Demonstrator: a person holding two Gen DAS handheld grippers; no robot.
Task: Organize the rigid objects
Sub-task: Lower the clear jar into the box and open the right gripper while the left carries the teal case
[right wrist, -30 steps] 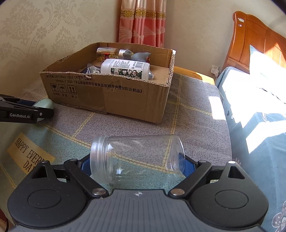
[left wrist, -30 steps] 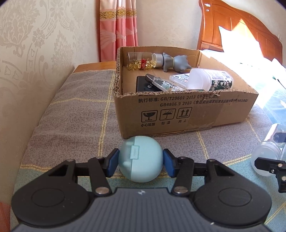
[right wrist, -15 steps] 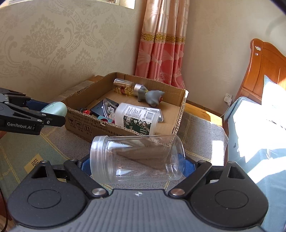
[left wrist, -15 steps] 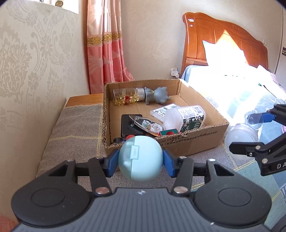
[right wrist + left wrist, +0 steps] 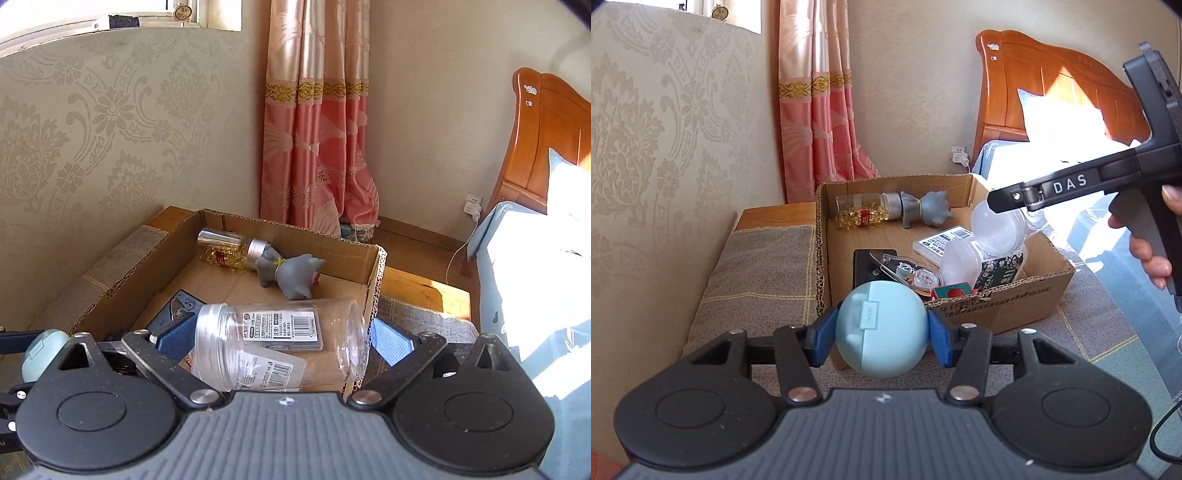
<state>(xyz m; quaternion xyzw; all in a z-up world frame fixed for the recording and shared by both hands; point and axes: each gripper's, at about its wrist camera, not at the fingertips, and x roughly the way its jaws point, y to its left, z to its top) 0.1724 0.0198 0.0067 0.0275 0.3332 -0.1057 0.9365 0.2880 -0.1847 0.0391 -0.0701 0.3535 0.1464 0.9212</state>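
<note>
Right now, a round blue case [image 5: 882,328] is being squeezed tight between the 2 blue pads of the left gripper [image 5: 882,334]. It is being held up in the air, just in front of the near wall of the cardboard box [image 5: 1015,295].

Over at 2 o'clock in the left view, the right gripper [image 5: 284,338] is being held by a hand [image 5: 1152,240] above the box. Its jaws are being opened, and a clear jar [image 5: 280,341] is lying sideways between them. A gap is being shown at the jar's bottom end, so the jar is being let go.

Inside the box, a pill bottle [image 5: 225,251] and a gray toy cat [image 5: 290,273] are being kept at 12 o'clock, by the far wall. A white bottle [image 5: 982,262] is lying nearer.
</note>
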